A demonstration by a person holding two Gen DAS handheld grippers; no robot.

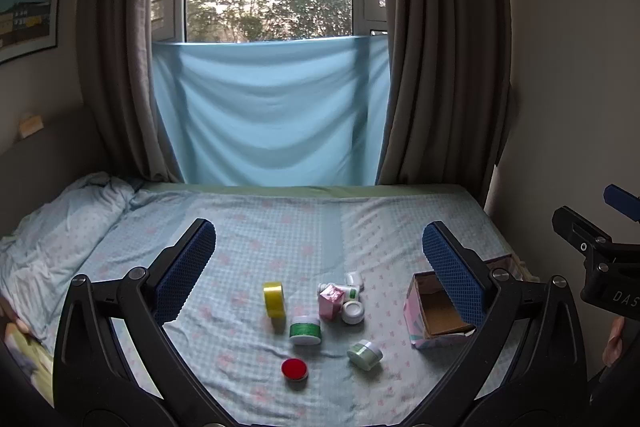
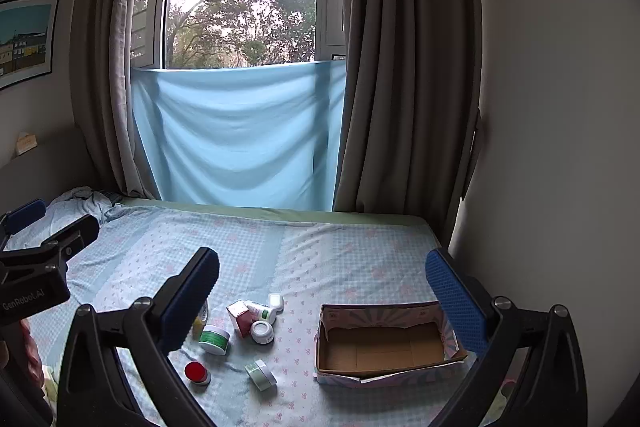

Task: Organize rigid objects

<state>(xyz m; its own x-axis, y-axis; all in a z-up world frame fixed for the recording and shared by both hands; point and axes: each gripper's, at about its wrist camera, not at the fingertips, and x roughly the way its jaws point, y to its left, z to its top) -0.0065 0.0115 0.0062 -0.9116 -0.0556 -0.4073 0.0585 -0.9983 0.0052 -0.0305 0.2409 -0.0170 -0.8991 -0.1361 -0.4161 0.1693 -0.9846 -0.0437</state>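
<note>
Small rigid objects lie on the bed: a yellow tape roll (image 1: 273, 299), a green-labelled jar (image 1: 305, 329) (image 2: 214, 339), a red-lidded jar (image 1: 294, 369) (image 2: 197, 372), a pale green jar on its side (image 1: 364, 354) (image 2: 261, 374), a pink carton (image 1: 331, 301) (image 2: 239, 317), a white jar (image 1: 353, 311) (image 2: 262, 331) and small white bottles (image 1: 354, 281) (image 2: 264, 311). An open, empty cardboard box (image 1: 436, 311) (image 2: 384, 345) sits to their right. My left gripper (image 1: 318, 259) is open above the objects. My right gripper (image 2: 322, 281) is open above the box and holds nothing.
The bed (image 2: 320, 251) has a light blue checked sheet, with a rumpled duvet (image 1: 52, 227) at the left. A blue cloth (image 1: 272, 115) hangs below the window between grey curtains. A wall (image 2: 540, 107) runs along the bed's right side.
</note>
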